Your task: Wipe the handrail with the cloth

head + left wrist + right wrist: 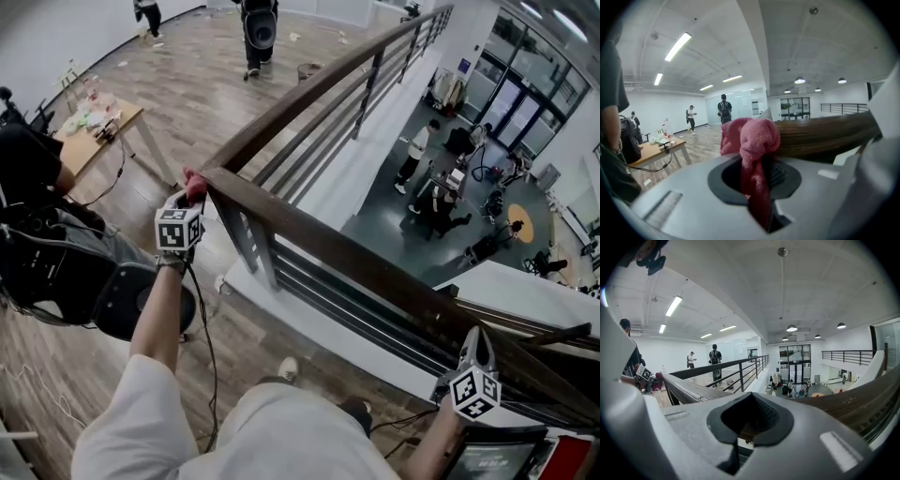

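Cloth of fluffy pink fabric point(751, 138) sits clamped in our left gripper point(191, 186) at the corner of the dark brown wooden handrail point(356, 258); our right gripper point(477, 339), closed on nothing, hovers beside it.

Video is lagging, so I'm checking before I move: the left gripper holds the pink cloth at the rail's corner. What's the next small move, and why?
Probably slide the left gripper along the handrail top toward the right gripper, pressing lightly. Its jaws are shut on the cloth, which is bunched at the corner, and the right gripper is shut and empty.
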A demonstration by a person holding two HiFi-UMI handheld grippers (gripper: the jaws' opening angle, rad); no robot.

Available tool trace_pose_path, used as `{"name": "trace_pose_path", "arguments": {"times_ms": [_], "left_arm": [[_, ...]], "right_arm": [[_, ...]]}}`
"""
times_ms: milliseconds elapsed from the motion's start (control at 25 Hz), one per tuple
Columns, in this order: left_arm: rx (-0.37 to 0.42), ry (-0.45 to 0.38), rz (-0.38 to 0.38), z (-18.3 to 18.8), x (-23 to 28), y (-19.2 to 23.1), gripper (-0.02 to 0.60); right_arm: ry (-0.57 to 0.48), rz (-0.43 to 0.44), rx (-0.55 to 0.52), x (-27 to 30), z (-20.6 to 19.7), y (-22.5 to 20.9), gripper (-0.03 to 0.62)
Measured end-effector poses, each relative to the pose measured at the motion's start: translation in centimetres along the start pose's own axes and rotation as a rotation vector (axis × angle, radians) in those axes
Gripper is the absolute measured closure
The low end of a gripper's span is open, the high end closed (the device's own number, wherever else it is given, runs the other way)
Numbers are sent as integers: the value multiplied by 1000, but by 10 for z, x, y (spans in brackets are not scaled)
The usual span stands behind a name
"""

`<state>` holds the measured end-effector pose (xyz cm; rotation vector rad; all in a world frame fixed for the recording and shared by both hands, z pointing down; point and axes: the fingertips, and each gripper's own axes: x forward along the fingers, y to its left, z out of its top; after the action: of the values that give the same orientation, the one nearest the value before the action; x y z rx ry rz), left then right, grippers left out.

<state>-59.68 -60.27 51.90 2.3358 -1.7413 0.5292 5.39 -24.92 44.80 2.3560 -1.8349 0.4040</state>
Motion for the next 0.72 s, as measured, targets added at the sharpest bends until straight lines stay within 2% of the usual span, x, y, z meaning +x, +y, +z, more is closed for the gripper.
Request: {"name": "trace_pose_path", "arguments": {"times_ms": [120,240,360,720], "left_arm": [[-22,-4,19,-4,11,-9,512],[6,3,23,3,-4,-22,514],[-1,1,25,5,-14,-40,514],[-16,-2,-9,12,-37,-87,514]], "right_arm": [[-3,7,0,13,-5,-5,592],[-7,18,6,1,2,0,592],[-4,18,16,-3,2,1,592],[13,62,40,-4,6,22,592]]}}
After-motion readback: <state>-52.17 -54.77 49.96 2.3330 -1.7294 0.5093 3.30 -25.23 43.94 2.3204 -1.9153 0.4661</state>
